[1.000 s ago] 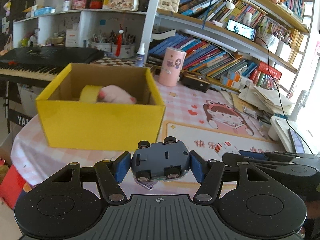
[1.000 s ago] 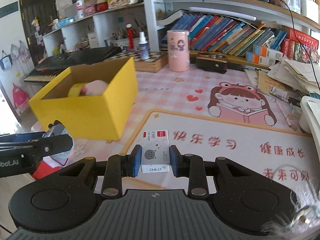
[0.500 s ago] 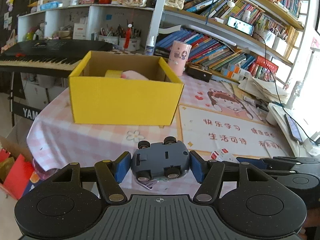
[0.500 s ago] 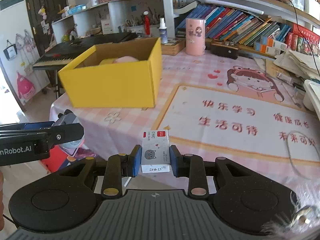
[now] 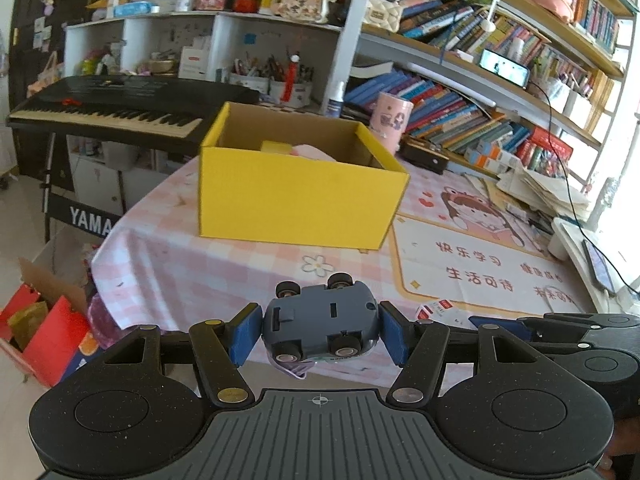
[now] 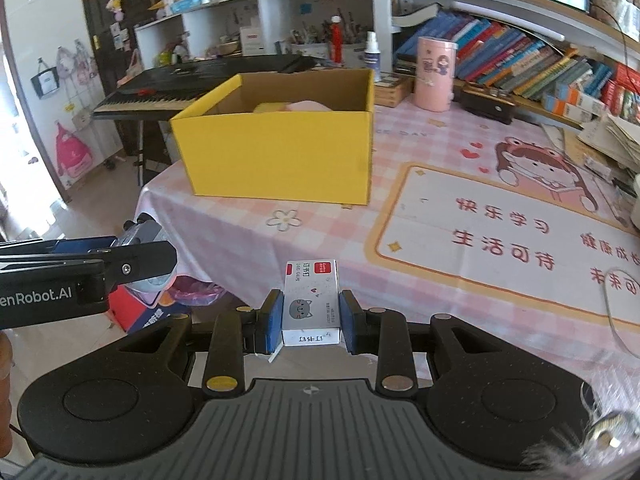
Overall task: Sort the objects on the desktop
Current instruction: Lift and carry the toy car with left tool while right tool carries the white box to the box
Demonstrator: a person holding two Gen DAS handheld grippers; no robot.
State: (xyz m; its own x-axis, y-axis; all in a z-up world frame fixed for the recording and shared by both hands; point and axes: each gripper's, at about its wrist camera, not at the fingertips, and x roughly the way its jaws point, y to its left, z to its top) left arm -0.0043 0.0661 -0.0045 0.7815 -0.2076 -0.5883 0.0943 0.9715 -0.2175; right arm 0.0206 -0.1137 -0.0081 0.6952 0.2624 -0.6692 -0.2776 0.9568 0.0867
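My left gripper [image 5: 320,334] is shut on a blue-grey toy car [image 5: 322,326], held wheels-up off the table's near edge. My right gripper [image 6: 311,322] is shut on a small white staple box with a cat picture [image 6: 311,300], also held near the table edge. A yellow cardboard box [image 5: 298,204] stands open on the table's far left part; it also shows in the right wrist view [image 6: 280,164]. Inside it I see a yellow tape roll [image 5: 275,147] and a pink soft thing [image 5: 310,151]. The left gripper shows at the left of the right wrist view [image 6: 140,244].
A pink checked tablecloth [image 6: 320,216] and a printed desk mat [image 6: 500,236] cover the table. A pink cylinder [image 6: 435,74], books and shelves stand behind. A keyboard piano [image 5: 112,112] is at the left. Red boxes [image 5: 44,340] sit on the floor.
Both grippers have pulled back from the yellow box toward the table's near edge, each still holding its object. The box now looks farther away.
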